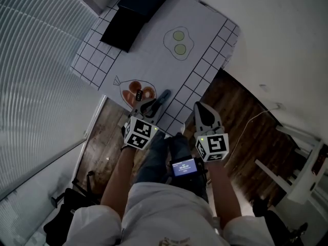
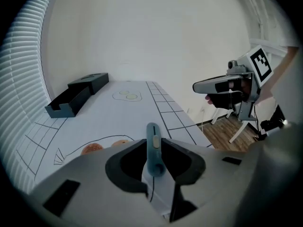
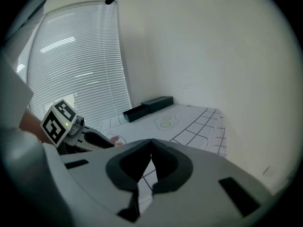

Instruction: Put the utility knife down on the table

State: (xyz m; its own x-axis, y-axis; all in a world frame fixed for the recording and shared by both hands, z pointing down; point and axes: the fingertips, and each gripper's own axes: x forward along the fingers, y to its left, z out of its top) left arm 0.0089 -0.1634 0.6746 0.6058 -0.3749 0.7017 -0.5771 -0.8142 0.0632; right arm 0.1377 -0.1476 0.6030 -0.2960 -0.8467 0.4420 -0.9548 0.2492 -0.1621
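A slim blue-grey utility knife (image 1: 163,97) (image 2: 153,148) is clamped between the jaws of my left gripper (image 1: 150,106) (image 2: 154,144), its front end pointing out over the white tablecloth (image 1: 154,50) near the table's near edge. The knife hangs beside a drawn fish with orange patches (image 1: 137,91). My right gripper (image 1: 201,108) (image 3: 151,141) is shut with nothing in it, its jaws meeting at the tips. It is level with the left gripper, at the table's near right corner. Each gripper shows in the other's view: the right gripper (image 2: 221,85) and the left gripper (image 3: 87,138).
A long black open box (image 1: 134,10) (image 2: 75,97) (image 3: 147,106) lies at the table's far left. A fried-egg drawing (image 1: 178,41) marks the middle of the cloth. Window blinds (image 1: 36,60) run along the left, dark wood floor (image 1: 241,132) and white furniture legs (image 1: 287,173) lie to the right.
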